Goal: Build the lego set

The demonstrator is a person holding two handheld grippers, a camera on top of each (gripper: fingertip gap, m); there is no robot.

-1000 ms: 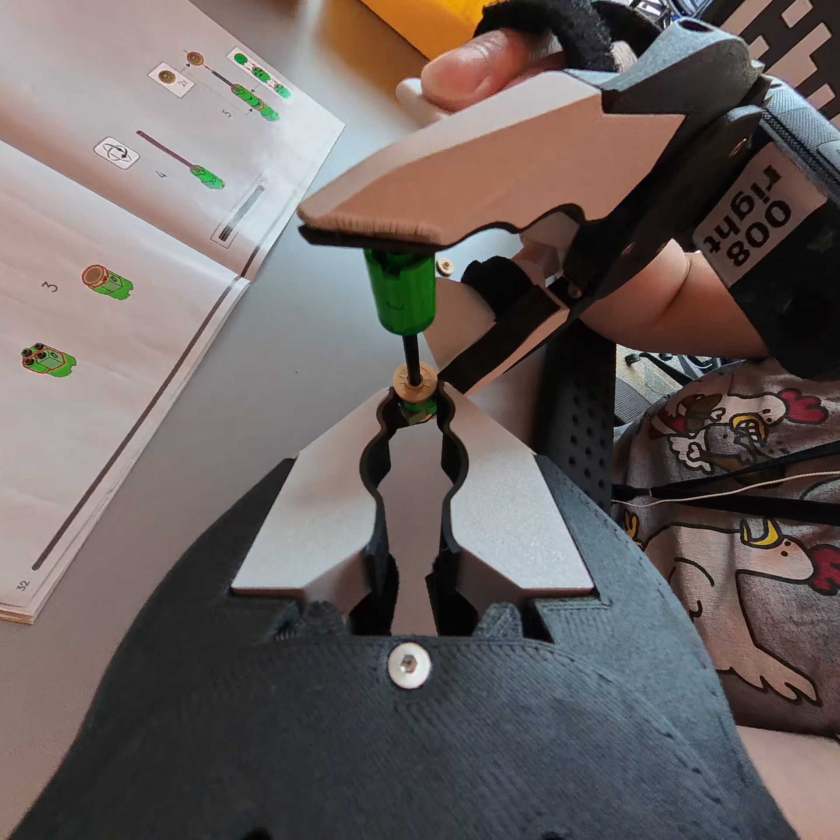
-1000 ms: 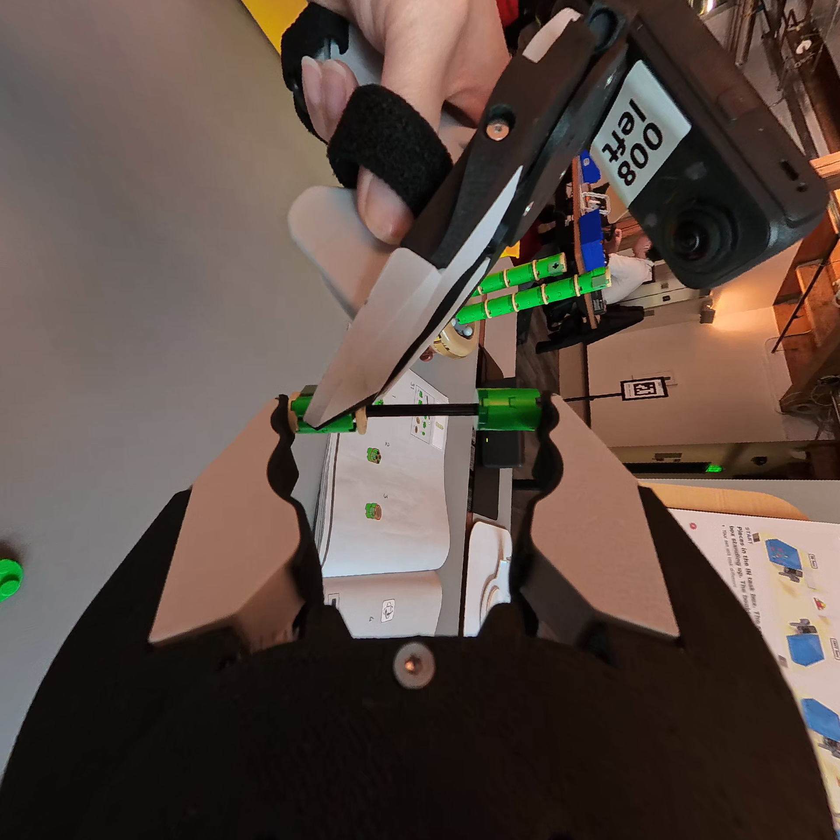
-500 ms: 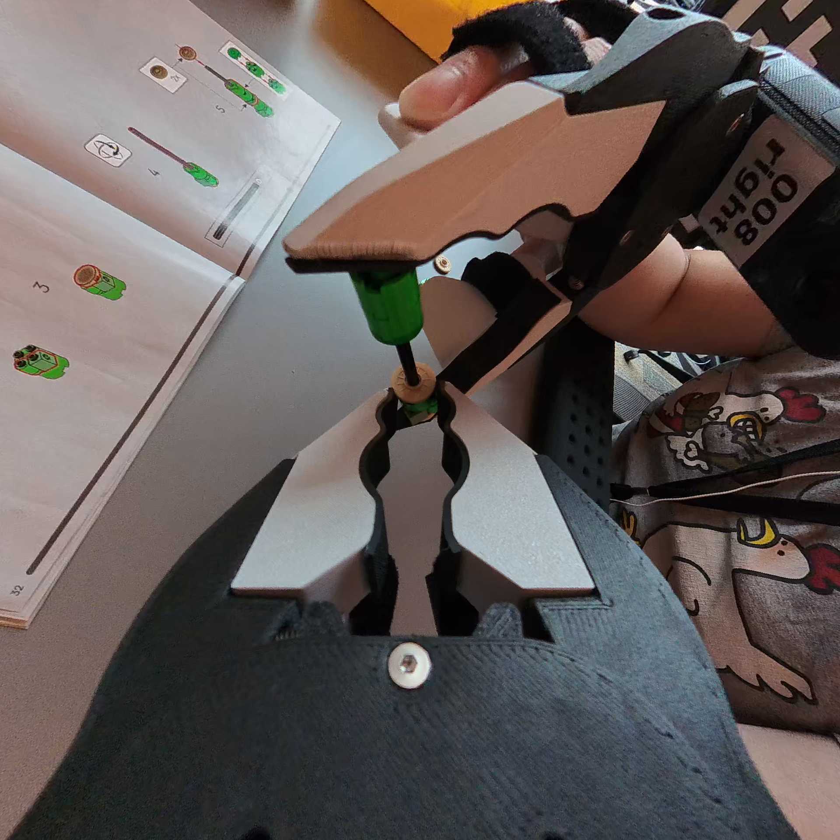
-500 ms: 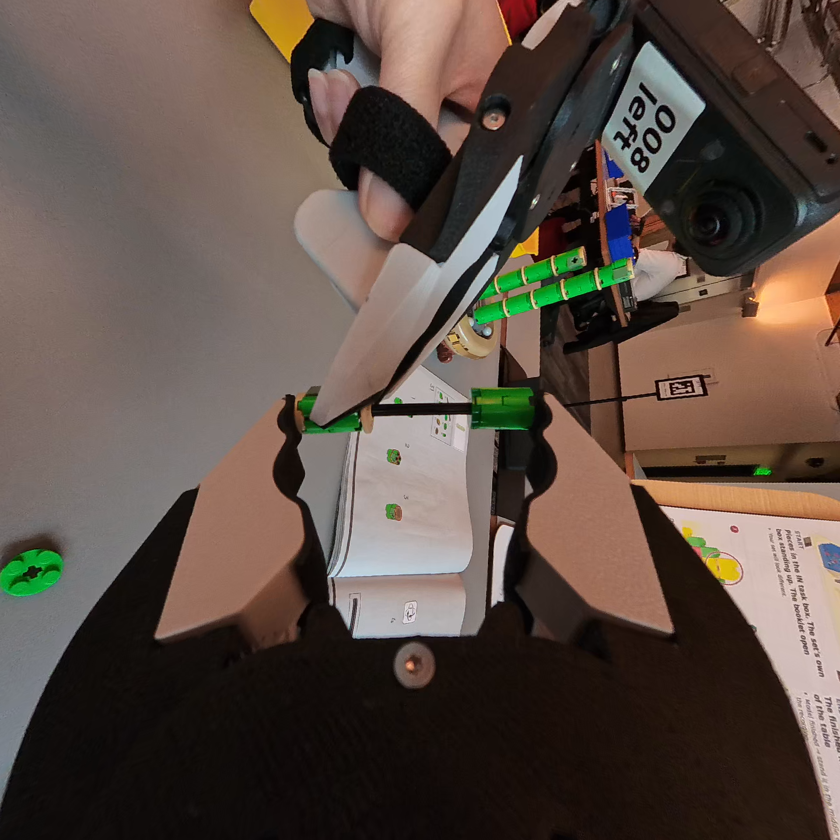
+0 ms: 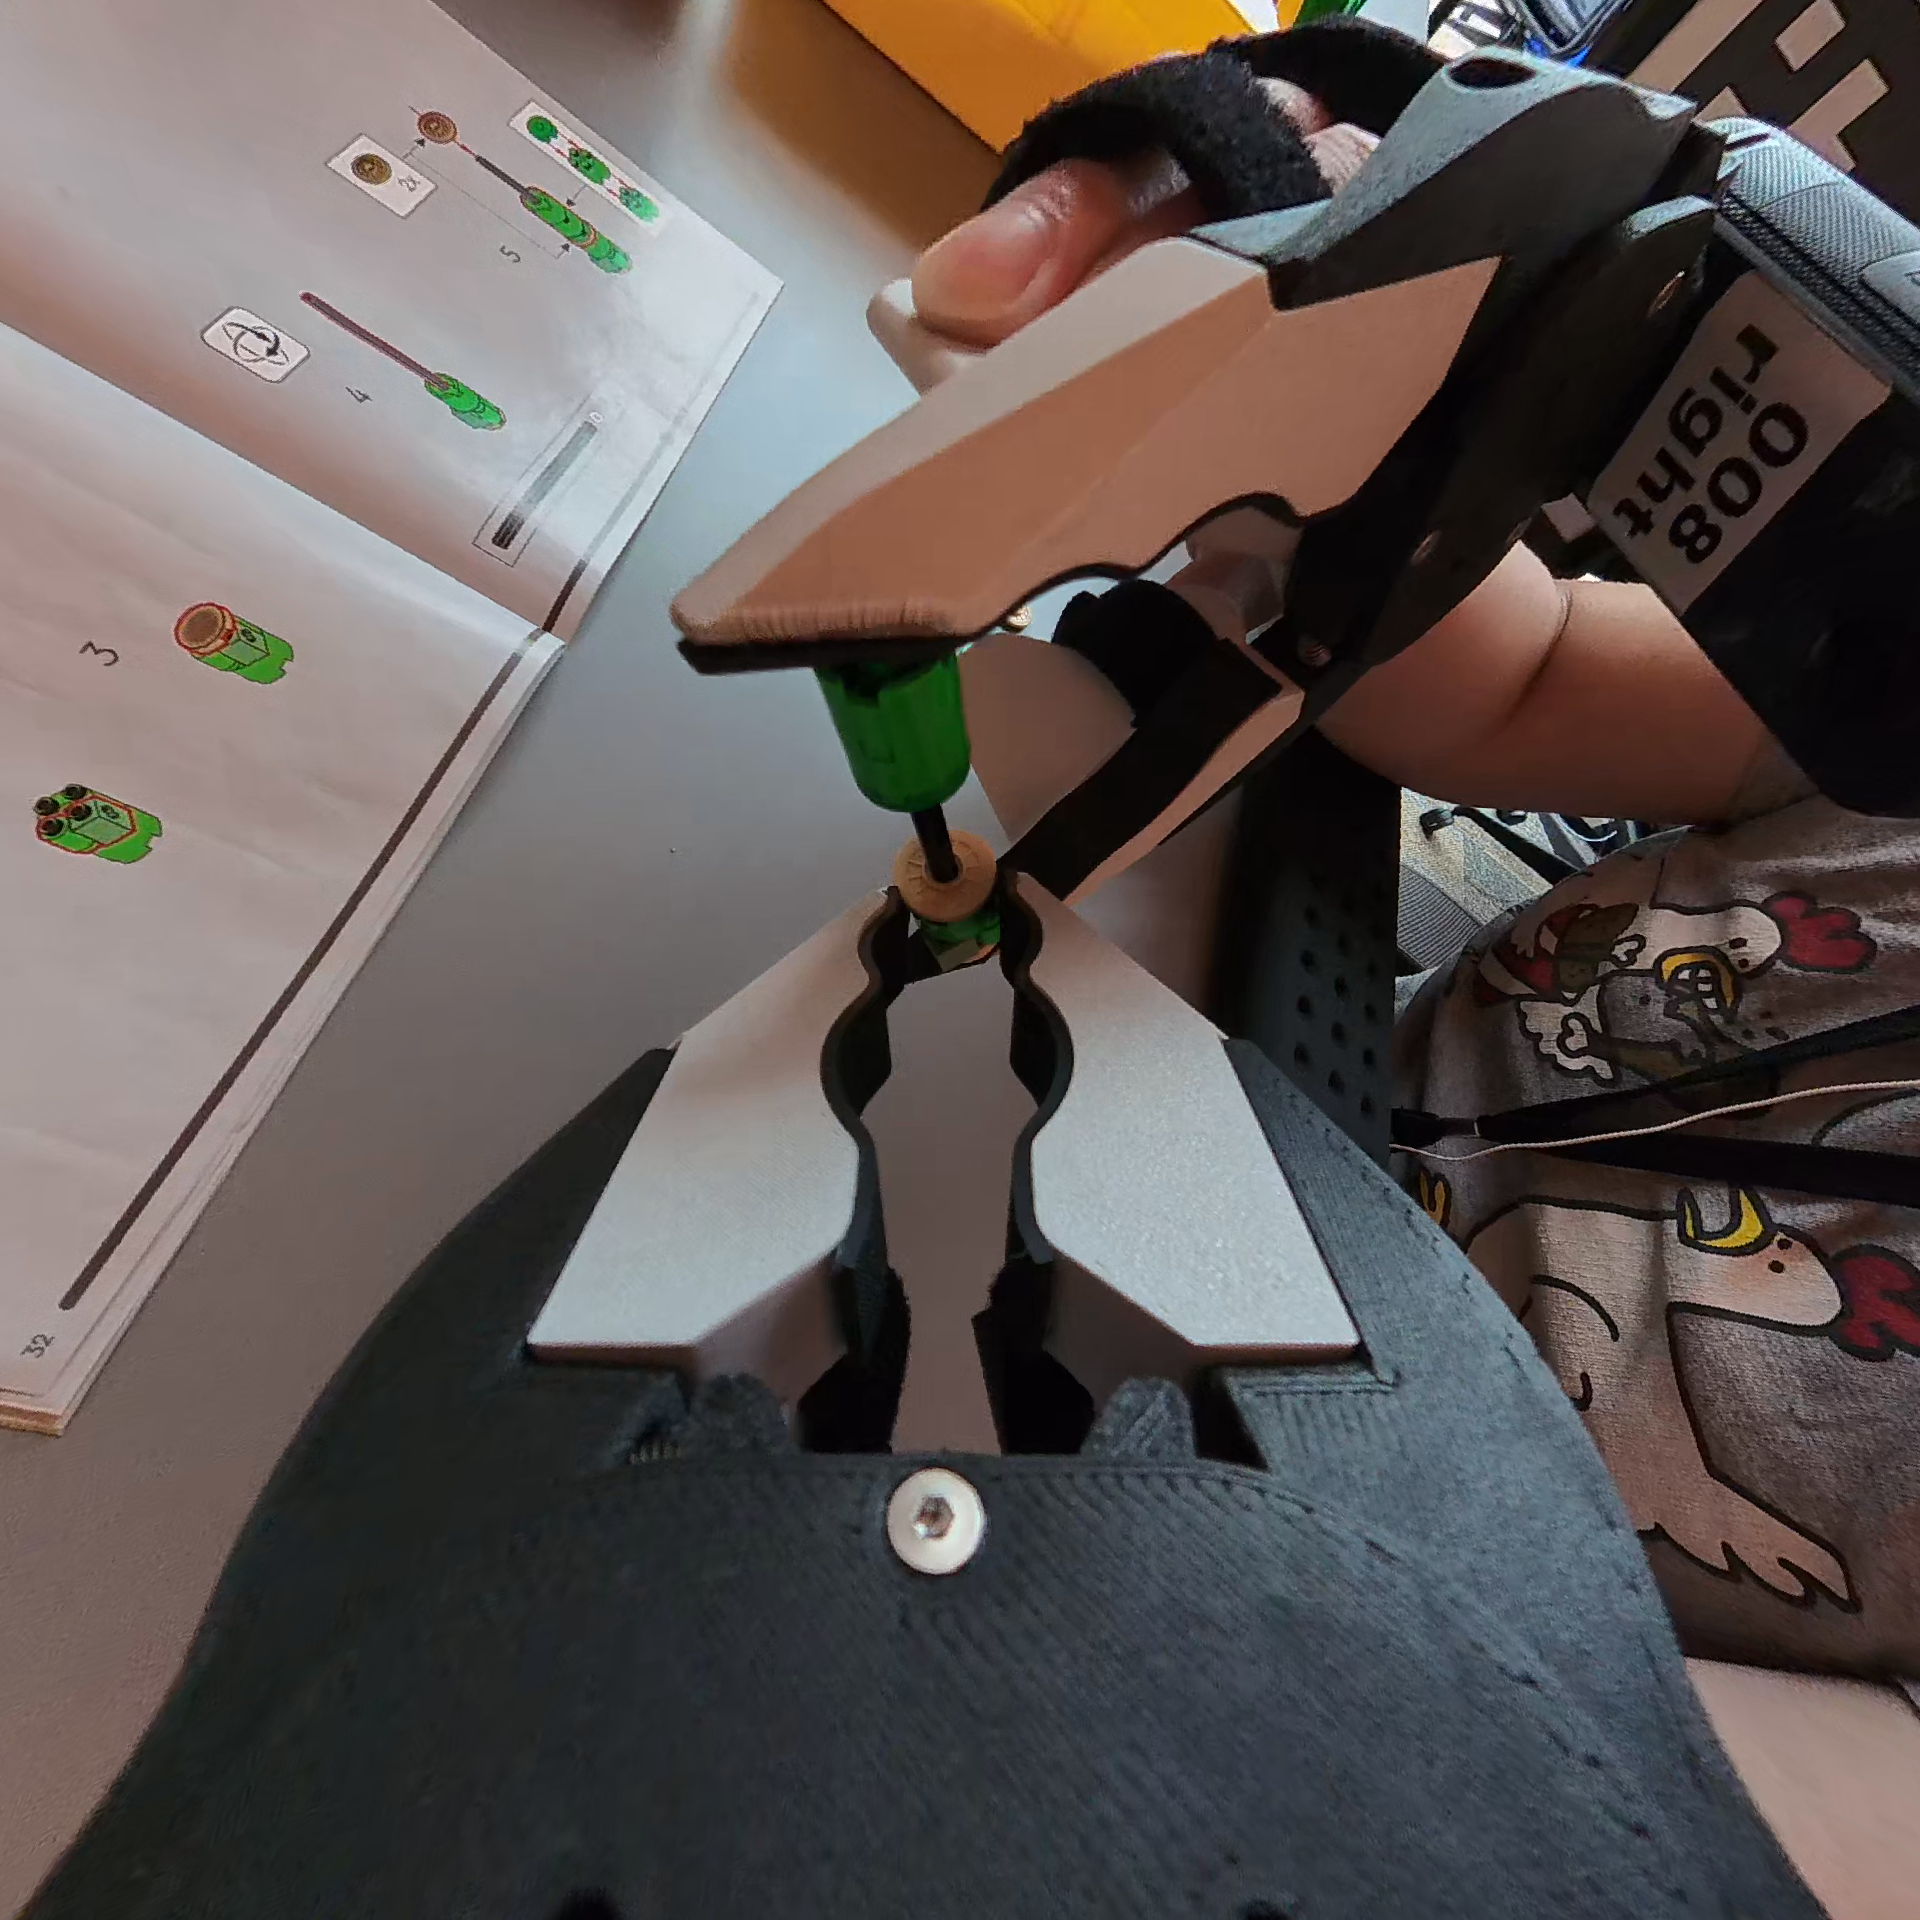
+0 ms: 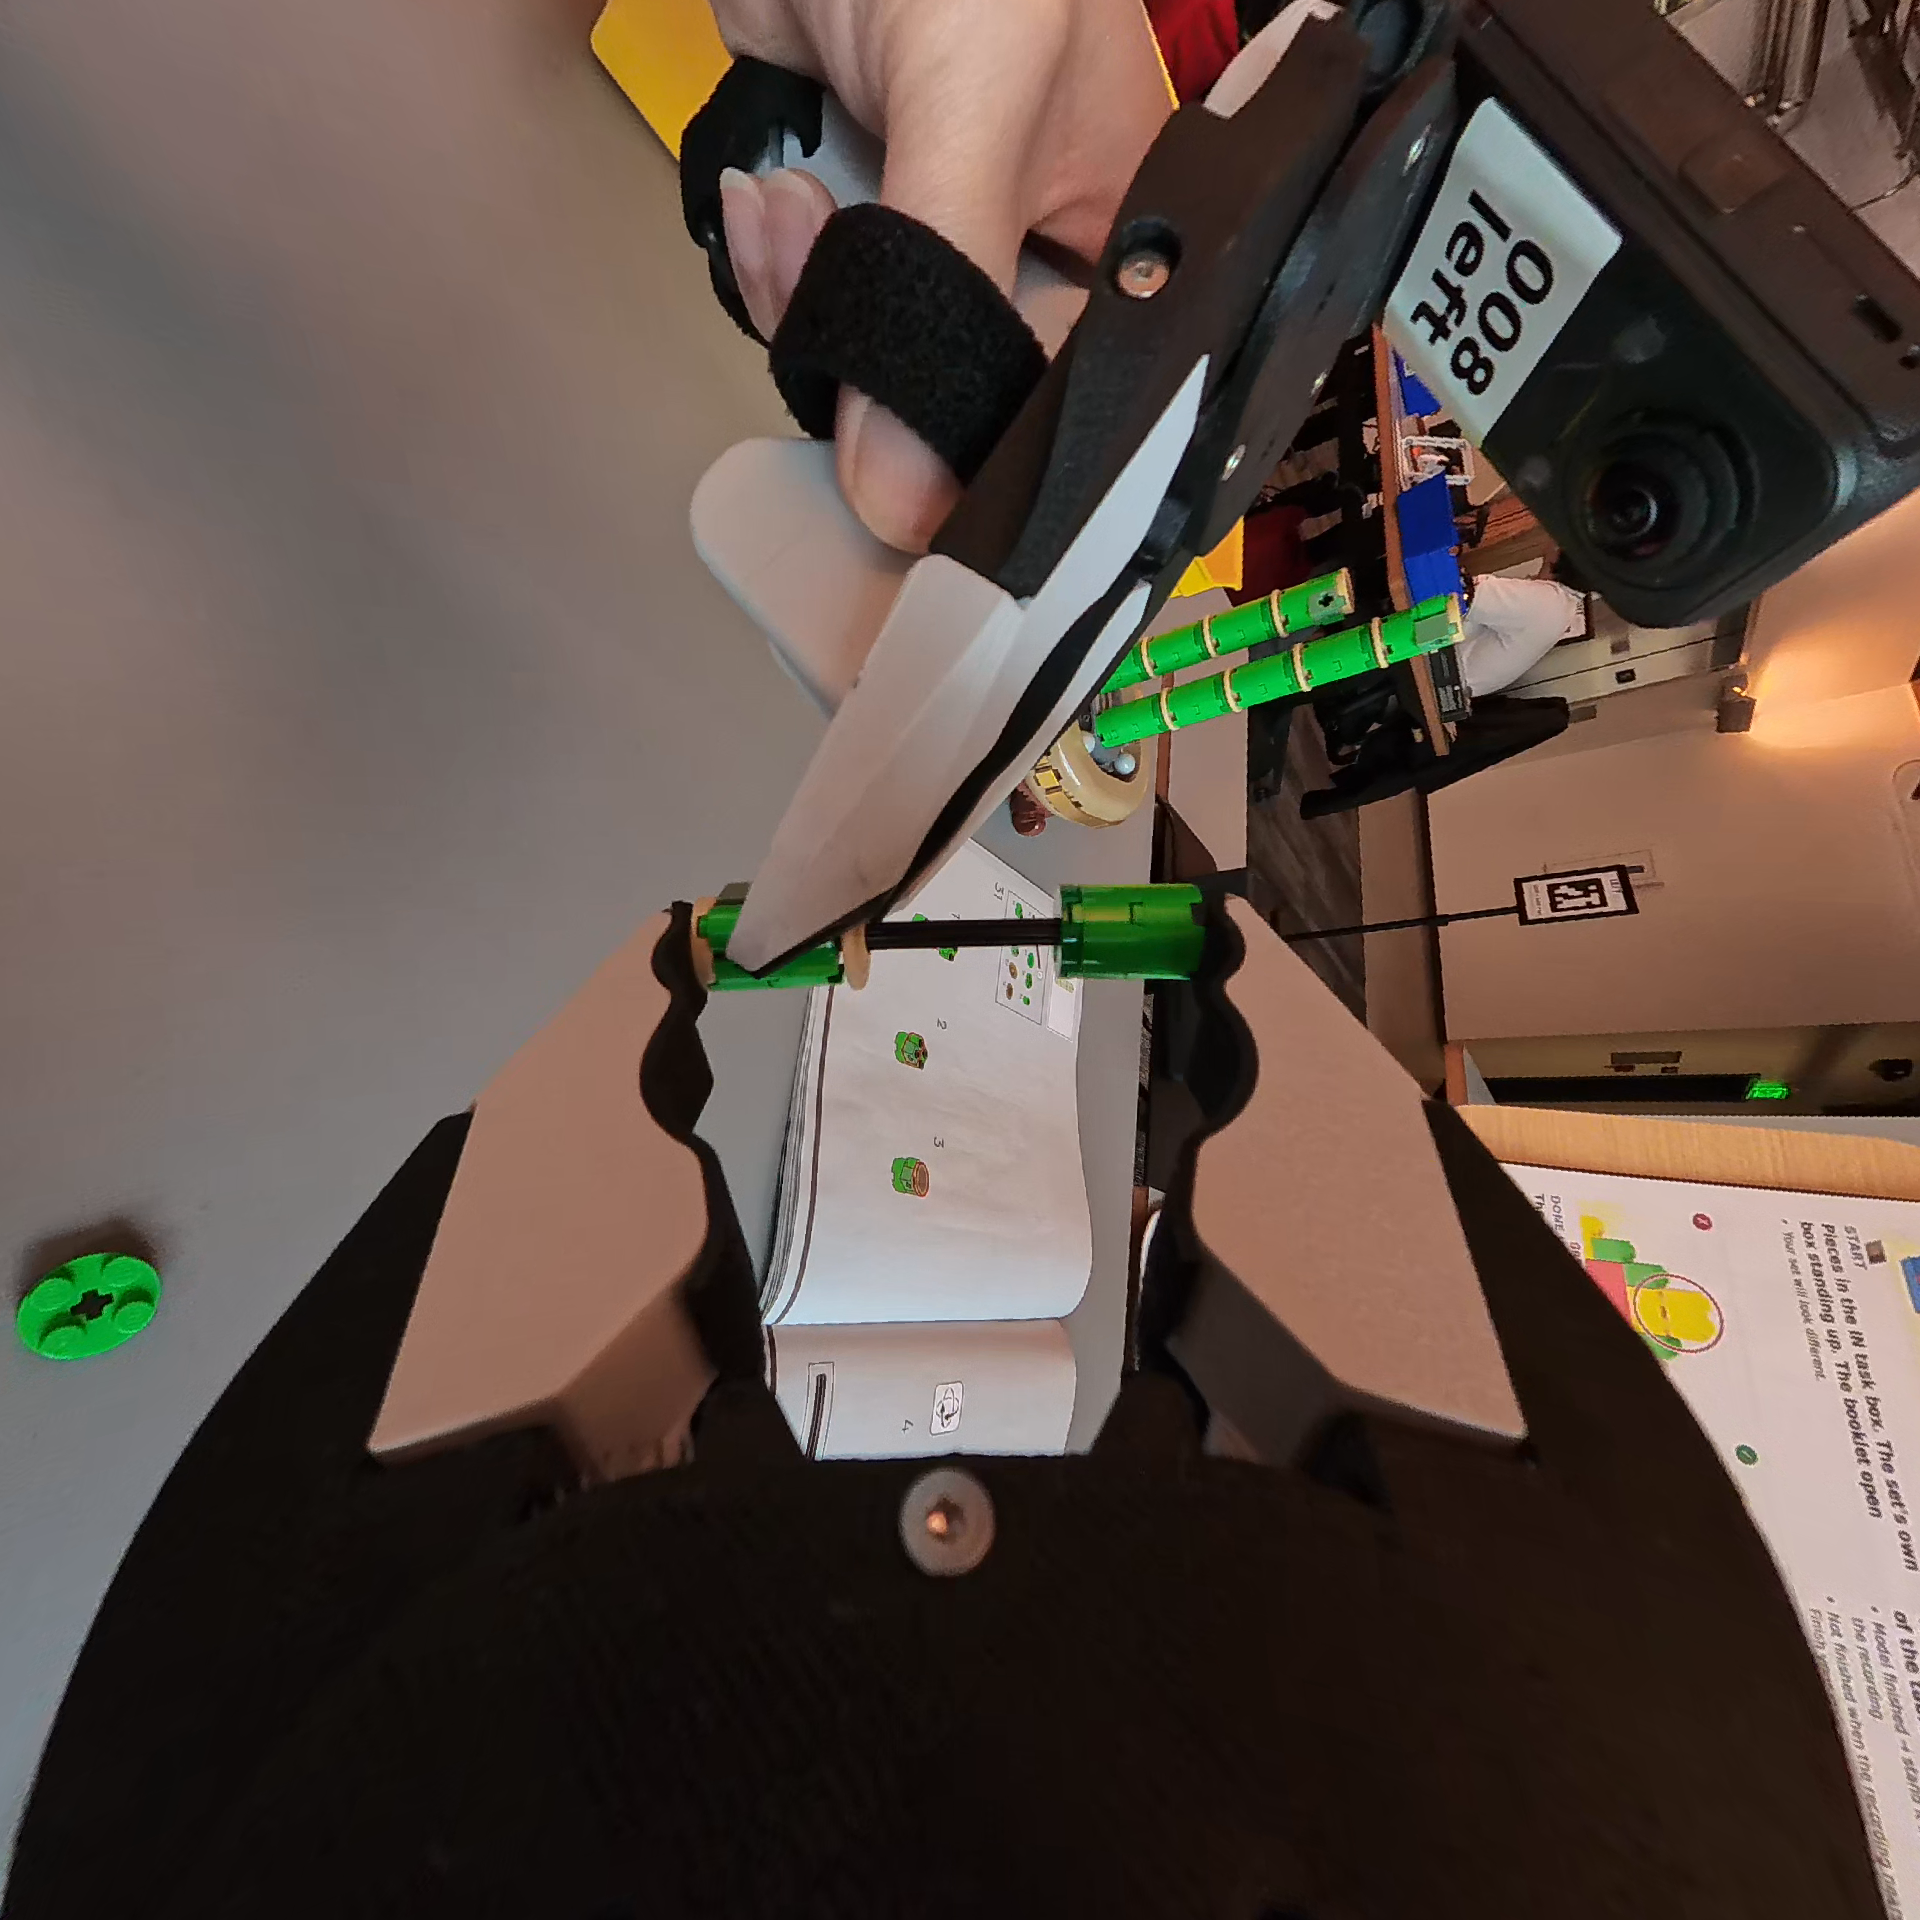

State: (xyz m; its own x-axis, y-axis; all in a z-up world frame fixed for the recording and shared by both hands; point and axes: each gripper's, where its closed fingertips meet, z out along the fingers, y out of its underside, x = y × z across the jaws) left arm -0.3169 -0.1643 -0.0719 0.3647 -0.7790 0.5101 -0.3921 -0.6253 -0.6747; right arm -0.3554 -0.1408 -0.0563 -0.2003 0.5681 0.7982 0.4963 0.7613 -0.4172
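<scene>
A black axle (image 6: 956,935) carries a short green piece with tan discs (image 6: 790,966) at one end and a green cylinder (image 6: 1132,930) at the other. My right gripper (image 6: 951,940) is shut on this assembly lengthwise, one fingertip against each end. My left gripper (image 5: 951,925) is shut on the short green piece (image 5: 961,930) just under a tan disc (image 5: 940,878). It enters the right wrist view (image 6: 769,935) from above. In the left wrist view the green cylinder (image 5: 899,732) sits under the right gripper's upper finger (image 5: 987,520).
An open instruction booklet (image 5: 260,727) lies on the grey table (image 5: 623,831). A loose green round plate (image 6: 88,1304) lies at the left. Two finished green stalks (image 6: 1247,665) and a tan round piece (image 6: 1091,790) stand beyond. A printed sheet (image 6: 1766,1455) lies at the right. It is some 11 cm from my right tips to the loose green round plate (image 6: 88,1304).
My right gripper's fingers have drawn closer together. The green cylinder has slid along the axle toward the tan disc, so less bare axle shows. My left gripper keeps its hold.
</scene>
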